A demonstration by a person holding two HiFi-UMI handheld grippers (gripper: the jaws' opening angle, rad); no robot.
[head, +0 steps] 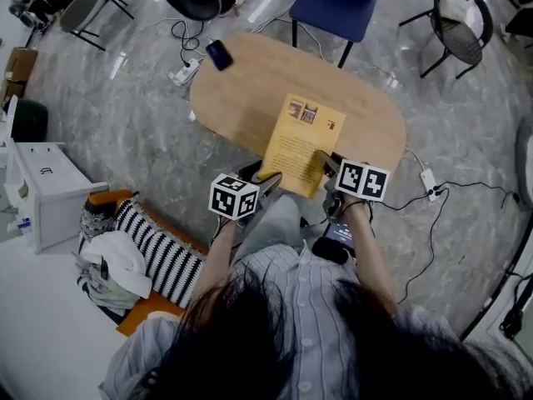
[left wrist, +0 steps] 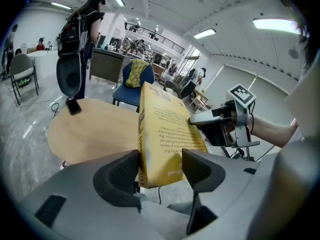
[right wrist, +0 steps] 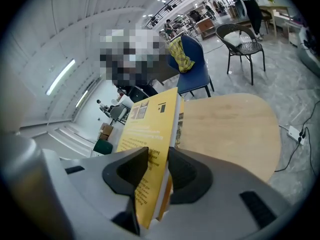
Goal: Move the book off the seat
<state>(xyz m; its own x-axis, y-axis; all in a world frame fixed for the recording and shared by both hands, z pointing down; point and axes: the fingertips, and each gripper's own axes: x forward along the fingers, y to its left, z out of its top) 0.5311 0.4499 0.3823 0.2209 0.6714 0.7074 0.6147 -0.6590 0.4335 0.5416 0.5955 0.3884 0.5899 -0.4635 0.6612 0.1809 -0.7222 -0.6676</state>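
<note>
My left tool (head: 268,178) and right tool (head: 327,167) both clamp the yellow book (head: 301,140) between them, wooden worktop (head: 241,90) just ahead

Long dark hair (head: 250,348), a pale pinstriped shirt (head: 300,290) and grey trousers (head: 279,219); the grey left gripper (left wrist: 160,156) and right gripper (right wrist: 157,156) bear black-and-white marker cubes (head: 234,197).

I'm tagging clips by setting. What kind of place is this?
Probably an open-plan office or lab lounge: an oval wooden table with a blue chair and a black mesh chair on polished stone floor, a power strip trailing cables, and a railed mezzanine behind.
</note>
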